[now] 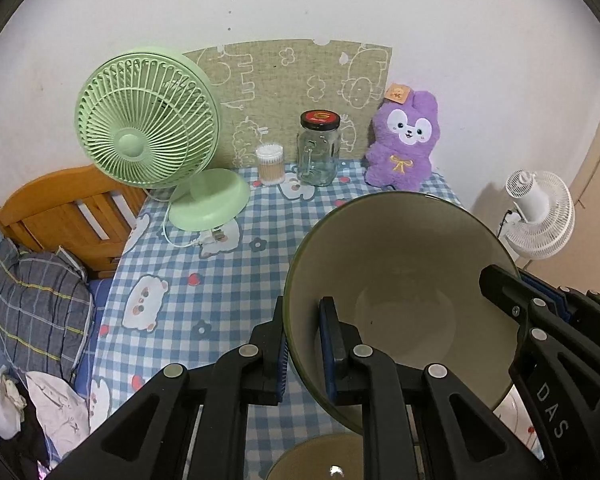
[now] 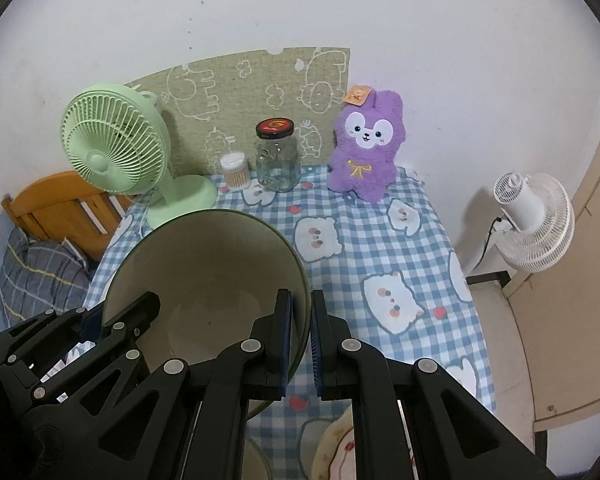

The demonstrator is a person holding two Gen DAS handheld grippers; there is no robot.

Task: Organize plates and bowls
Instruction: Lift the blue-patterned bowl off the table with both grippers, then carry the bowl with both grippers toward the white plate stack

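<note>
A large bowl (image 1: 400, 280), cream inside with a dark green rim, hangs tilted above the checked tablecloth (image 1: 204, 292). My left gripper (image 1: 304, 320) is shut on its left rim, one finger inside and one outside. My right gripper (image 1: 500, 280) grips the opposite rim. In the right wrist view the same bowl (image 2: 212, 264) sits left of centre, with my right gripper (image 2: 300, 312) shut on its right rim and my left gripper (image 2: 140, 308) on the far rim. A second bowl (image 1: 320, 456) lies below. A patterned plate (image 2: 336, 440) shows at the bottom edge.
At the back of the table stand a green fan (image 1: 148, 120), a cotton swab tub (image 1: 270, 164), a glass jar (image 1: 318, 148) and a purple plush (image 1: 404, 140). A white fan (image 1: 536, 212) stands off to the right. A wooden bed frame (image 1: 68, 212) and a pillow (image 1: 40, 312) lie left.
</note>
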